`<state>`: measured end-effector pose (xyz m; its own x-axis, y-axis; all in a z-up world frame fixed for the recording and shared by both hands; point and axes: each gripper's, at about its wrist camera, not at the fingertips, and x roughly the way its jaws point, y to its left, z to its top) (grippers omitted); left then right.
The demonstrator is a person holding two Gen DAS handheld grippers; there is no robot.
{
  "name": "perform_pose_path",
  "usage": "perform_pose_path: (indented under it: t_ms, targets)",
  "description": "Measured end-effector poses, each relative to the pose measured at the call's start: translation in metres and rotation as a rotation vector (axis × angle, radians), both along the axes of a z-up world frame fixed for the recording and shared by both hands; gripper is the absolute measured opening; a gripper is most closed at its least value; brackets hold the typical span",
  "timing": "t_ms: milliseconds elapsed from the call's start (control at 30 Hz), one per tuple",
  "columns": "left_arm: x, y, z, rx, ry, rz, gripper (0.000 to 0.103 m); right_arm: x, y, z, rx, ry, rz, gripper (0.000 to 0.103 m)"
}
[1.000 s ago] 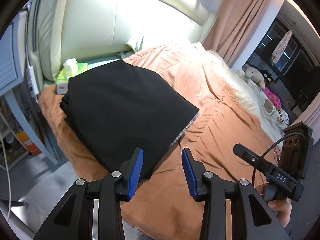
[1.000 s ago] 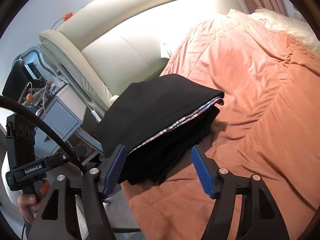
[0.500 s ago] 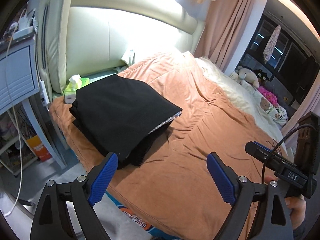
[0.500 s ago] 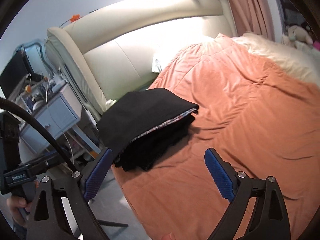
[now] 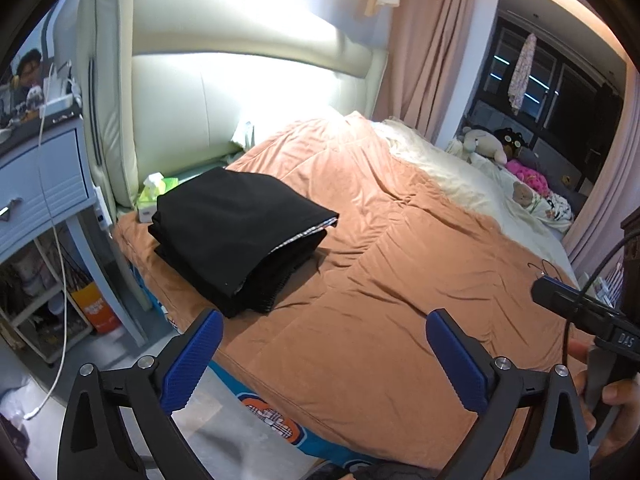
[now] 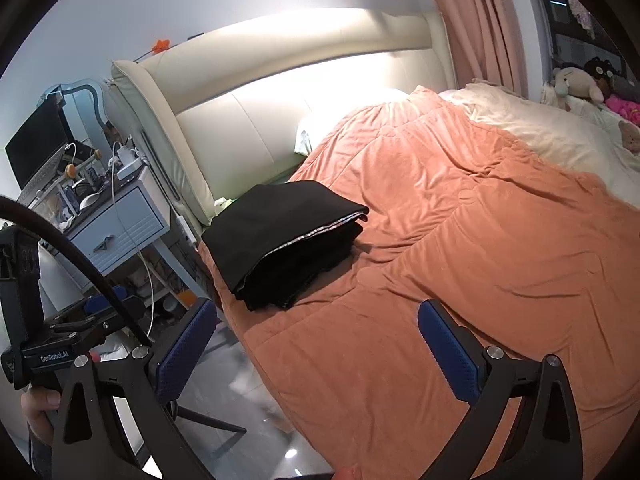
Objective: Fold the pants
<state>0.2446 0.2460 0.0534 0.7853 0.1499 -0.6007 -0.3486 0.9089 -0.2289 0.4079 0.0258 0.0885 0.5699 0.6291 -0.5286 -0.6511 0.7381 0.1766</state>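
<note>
Left gripper (image 5: 322,354) is spread wide with nothing in it, hanging over the near edge of the orange blanket (image 5: 400,264). From this view the folded black pants (image 5: 240,236) sit at about 11 o'clock, well apart from the fingers, with a tissue box (image 5: 154,196) just behind them.

Right gripper (image 6: 316,348) is also spread wide and empty; the pants (image 6: 284,236) lie around 12 o'clock, near the nightstand (image 6: 120,228).

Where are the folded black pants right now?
The folded black pants lie on the orange blanket at the bed's left corner, beside the tissue box, near the headboard.
</note>
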Motion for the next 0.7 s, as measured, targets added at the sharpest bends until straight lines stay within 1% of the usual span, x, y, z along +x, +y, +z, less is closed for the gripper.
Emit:
perform_pose_path:
  t_ms: [100,200,433,700]
  targets:
    - [-0.011,-0.017,0.007,0.014,-0.019,-0.028,0.102,-0.020,-0.022,0.009,0.009,-0.019,-0.023,0.103]
    - [-0.021,-0.038,0.012,0.047,-0.017,-0.050,0.102,-0.042,-0.042,0.013,0.016,-0.037,-0.044,0.103]
    - [-0.047,-0.079,0.015,0.090,-0.015,-0.114,0.102,-0.102,-0.084,0.013,0.014,-0.064,-0.090,0.103]
    - [-0.081,-0.111,0.009,0.079,-0.035,-0.166,0.102,-0.163,-0.122,0.008,-0.011,-0.076,-0.133,0.103]
